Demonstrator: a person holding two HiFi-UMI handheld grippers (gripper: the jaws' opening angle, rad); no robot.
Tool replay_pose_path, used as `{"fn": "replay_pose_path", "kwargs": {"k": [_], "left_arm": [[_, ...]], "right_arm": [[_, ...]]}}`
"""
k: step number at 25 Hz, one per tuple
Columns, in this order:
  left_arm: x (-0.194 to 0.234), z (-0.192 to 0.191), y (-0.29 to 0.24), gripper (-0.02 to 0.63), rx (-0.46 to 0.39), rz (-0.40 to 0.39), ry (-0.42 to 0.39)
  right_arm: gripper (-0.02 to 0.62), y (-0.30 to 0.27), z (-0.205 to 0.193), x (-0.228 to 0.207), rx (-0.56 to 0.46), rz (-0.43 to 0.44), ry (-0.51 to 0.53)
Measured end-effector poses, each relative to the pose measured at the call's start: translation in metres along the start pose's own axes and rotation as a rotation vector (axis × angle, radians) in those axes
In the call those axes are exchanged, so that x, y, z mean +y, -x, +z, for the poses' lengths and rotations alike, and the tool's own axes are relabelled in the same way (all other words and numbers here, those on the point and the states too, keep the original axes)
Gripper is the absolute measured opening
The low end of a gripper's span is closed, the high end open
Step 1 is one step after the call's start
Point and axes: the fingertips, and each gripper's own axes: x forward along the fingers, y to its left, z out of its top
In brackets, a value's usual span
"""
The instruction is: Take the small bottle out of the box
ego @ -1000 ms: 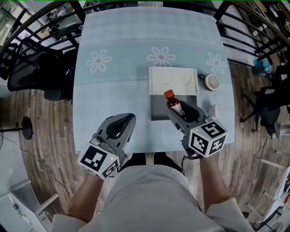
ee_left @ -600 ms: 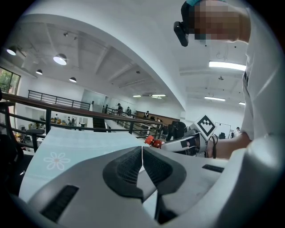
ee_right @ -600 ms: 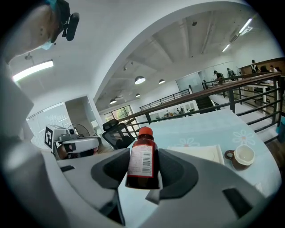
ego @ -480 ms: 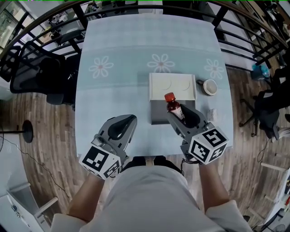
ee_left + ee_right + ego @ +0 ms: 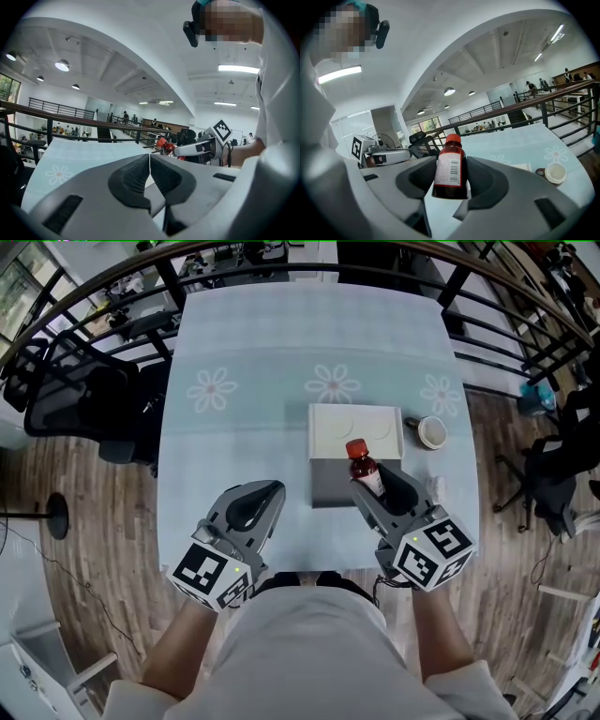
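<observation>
Half the bottle (image 5: 362,465) behind right tongs (image 5: 373,484)

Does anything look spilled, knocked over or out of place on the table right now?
Nothing stands out. The small bottle is capped and clamped in the right gripper, by the box; no spill shows on the table.

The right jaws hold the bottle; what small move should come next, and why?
Likely carry the bottle sideways and set it on bare table: the right gripper is shut on it, yet in the head view it overlaps the box.
</observation>
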Motion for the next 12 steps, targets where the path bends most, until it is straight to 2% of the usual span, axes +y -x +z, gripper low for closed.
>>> {"fn": "replay_pose_path", "kwargs": {"k": [12], "left_arm": [[-0.01, 0.012, -0.012, 0.023, -0.01, -0.004, -0.01]], "right_arm": [[0.215, 0.021, 0.021, 0.0, -0.062, 0.013, 0.019]]}}
